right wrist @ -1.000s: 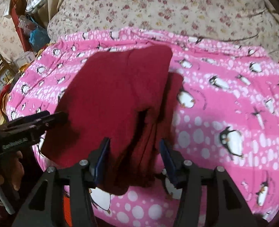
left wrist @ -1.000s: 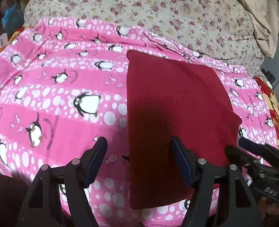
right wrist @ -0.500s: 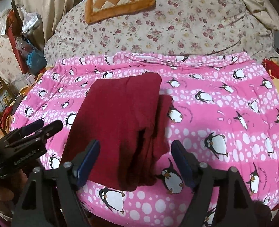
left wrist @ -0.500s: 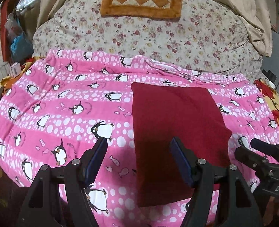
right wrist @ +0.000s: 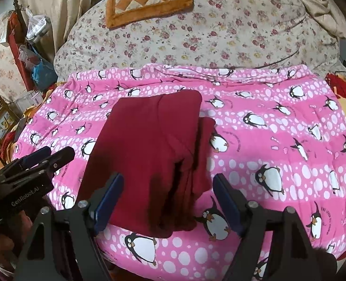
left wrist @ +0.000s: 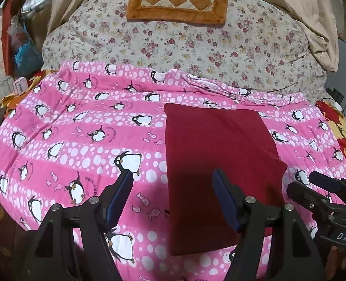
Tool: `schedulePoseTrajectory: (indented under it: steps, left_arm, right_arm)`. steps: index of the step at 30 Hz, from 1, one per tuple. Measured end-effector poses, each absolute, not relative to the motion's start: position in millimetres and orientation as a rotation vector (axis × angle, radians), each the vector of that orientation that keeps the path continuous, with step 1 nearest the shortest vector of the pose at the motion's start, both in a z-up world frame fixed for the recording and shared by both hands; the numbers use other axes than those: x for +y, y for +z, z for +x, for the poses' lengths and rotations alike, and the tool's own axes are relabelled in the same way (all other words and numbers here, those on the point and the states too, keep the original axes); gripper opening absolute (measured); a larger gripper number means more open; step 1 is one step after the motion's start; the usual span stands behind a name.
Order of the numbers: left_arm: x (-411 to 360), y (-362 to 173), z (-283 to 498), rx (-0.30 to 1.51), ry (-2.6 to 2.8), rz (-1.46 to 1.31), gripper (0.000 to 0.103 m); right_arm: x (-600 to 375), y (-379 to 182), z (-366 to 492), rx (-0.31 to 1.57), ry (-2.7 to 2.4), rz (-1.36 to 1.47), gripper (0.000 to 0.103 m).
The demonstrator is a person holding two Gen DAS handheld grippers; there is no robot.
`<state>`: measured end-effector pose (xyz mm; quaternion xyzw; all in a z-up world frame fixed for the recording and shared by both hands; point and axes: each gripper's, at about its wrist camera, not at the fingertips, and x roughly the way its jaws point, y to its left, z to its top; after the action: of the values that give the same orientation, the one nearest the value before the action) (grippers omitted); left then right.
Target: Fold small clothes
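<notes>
Dark red folded cloth garment [left wrist: 220, 154] flat on pink penguin-print blanket [left wrist: 84, 140]. Left gripper [left wrist: 173, 199], right gripper [right wrist: 167, 199] fingers released, empty; right just opened. Soft, limp, light: pinch near-edge layers.

Black tongs [left wrist: 173, 201] — blue pads [left wrist: 120, 197], silver screws.

I see the pink penguin blanket [left wrist: 84, 140] spread before me, the floral quilt [left wrist: 196, 46] bunched behind it, an orange checkered cushion [left wrist: 177, 0] on top, and a blue bag [right wrist: 41, 72] far left.
</notes>
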<state>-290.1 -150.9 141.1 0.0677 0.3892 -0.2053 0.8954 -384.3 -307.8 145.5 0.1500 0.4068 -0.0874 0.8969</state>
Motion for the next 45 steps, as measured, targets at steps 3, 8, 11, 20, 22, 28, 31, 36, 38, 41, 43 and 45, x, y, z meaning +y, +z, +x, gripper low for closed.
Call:
schedulePoseTrajectory:
  steps: [3,8,11,20,22,28,31,36,38,41,43,45]
  left_arm:
    - [-151.1,140.8,-290.3,0.804,-0.423,0.140,0.050]
    - [-150.3,139.8,-288.6,0.806,-0.424,0.137,0.050]
    - [-149.4,138.6,-287.4,0.807,-0.424,0.137,0.050]
    - [-150.4,132.9,-283.4,0.818,-0.420,0.145,0.050]
    - [-150.5,132.1,-282.6,0.820,-0.419,0.146,0.050]
    - [-151.7,129.2,-279.3,0.829,-0.420,0.151,0.050]
    - [-151.8,128.5,-278.6,0.832,-0.423,0.152,0.050]
    - [-152.4,126.7,-277.0,0.838,-0.424,0.151,0.050]
    - [-152.3,125.5,-275.9,0.842,-0.425,0.150,0.050]
    - [-152.3,124.7,-273.9,0.846,-0.427,0.149,0.050]
    - [-152.2,124.6,-273.8,0.846,-0.427,0.149,0.050]
    - [-152.9,123.5,-272.5,0.851,-0.429,0.147,0.050]
  right_arm:
    - [-306.6,144.9,-382.2,0.844,-0.179,0.311,0.083]
    - [-306.6,142.8,-379.5,0.853,-0.173,0.317,0.083]
    - [-306.6,140.7,-378.0,0.859,-0.171,0.321,0.083]
    - [-308.7,136.8,-373.2,0.872,-0.168,0.333,0.083]
    - [-308.8,135.9,-371.9,0.876,-0.165,0.334,0.083]
    - [-308.3,135.6,-370.7,0.879,-0.165,0.334,0.083]
    - [-309.1,133.5,-368.7,0.885,-0.167,0.335,0.083]
    - [-311.5,128.4,-364.0,0.903,-0.168,0.340,0.083]
    - [-312.2,127.9,-362.9,0.906,-0.165,0.339,0.083]
    - [-311.4,127.8,-362.2,0.907,-0.162,0.337,0.083]
    - [-311.6,127.3,-361.1,0.909,-0.161,0.336,0.083]
    - [-312.0,126.4,-359.4,0.912,-0.161,0.336,0.083]
